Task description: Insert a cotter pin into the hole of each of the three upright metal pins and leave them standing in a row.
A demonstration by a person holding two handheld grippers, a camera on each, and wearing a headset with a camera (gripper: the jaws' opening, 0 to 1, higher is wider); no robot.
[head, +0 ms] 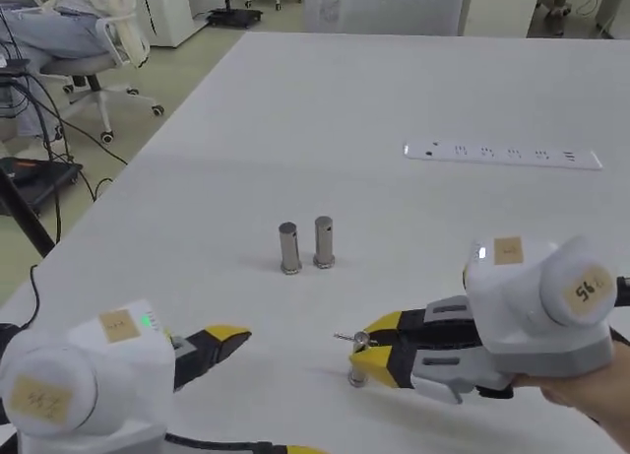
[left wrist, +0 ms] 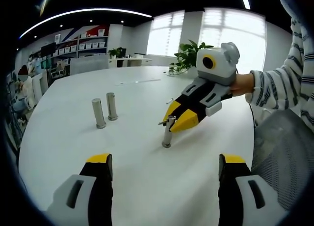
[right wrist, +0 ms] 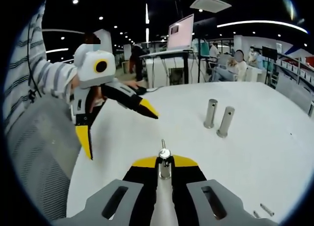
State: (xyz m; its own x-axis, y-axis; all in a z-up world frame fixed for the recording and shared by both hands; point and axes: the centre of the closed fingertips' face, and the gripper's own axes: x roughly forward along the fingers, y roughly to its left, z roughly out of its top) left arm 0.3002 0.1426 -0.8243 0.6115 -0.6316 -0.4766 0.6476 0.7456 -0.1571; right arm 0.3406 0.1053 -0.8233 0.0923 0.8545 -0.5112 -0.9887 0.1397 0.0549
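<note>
Bench inventory, left to right, each place taken from the near metal pin (left wrist: 168, 134).

1. Left gripper (head: 264, 392): we are holding it left of the near metal pin and well apart from it, jaws spread wide and carrying nothing.
2. First far metal pin (head: 288, 247) and second far metal pin (head: 324, 241): 2 are standing upright side by side, beyond the near metal pin and to its left. No cotter pin is showing on either.
3. Near metal pin: it is standing on the table (head: 394, 99), with a cotter pin (left wrist: 162, 122) poking out near its top.
4. Right gripper (head: 362, 357): we are clamping its jaws around the top of the near metal pin. Whether the tips are also pinching the cotter pin's head, we cannot tell.
5. Power strip (head: 502, 155): it is lying far beyond the near metal pin, to its right.

Risks, as we are judging them:
- Nothing is bracing the shaft, so a sideways push could topple it.
- Pulling the jaws away could drag the cotter pin back out.
- The near metal pin is standing outside the line of the other 2.

View notes:
- The left gripper view is showing the pin's whole shaft and base, which the jaws are hiding in the head view.
- The right gripper view is showing spare cotter pins (right wrist: 265, 209) lying right of the near metal pin.
</note>
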